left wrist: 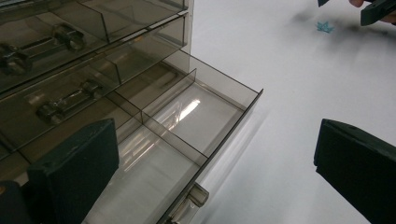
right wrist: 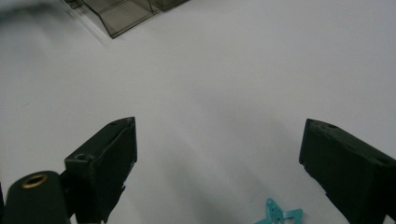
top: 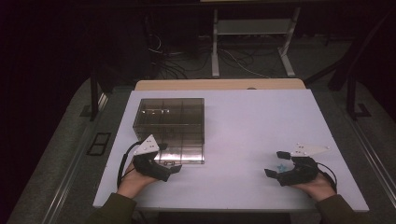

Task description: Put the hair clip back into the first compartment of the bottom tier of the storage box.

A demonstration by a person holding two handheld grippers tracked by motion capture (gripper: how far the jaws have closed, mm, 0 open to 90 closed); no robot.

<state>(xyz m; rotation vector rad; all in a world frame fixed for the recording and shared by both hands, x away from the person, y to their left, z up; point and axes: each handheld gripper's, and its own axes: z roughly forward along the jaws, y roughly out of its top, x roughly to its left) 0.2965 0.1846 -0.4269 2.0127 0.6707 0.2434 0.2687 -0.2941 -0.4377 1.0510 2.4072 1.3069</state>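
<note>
The teal star piece [top: 280, 167] lies between the spread jaws of the right gripper [top: 275, 163]; the left gripper [top: 169, 159], jaws apart, is far left.

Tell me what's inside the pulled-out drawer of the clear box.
The open drawer shows only thin dividers and bare compartments, nothing in them. Its near end is covered by the left tool.

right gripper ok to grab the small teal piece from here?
Probably yes: the right gripper is open, and the teal piece lies flat on the bare table between its jaws, with nothing in the way.
</note>
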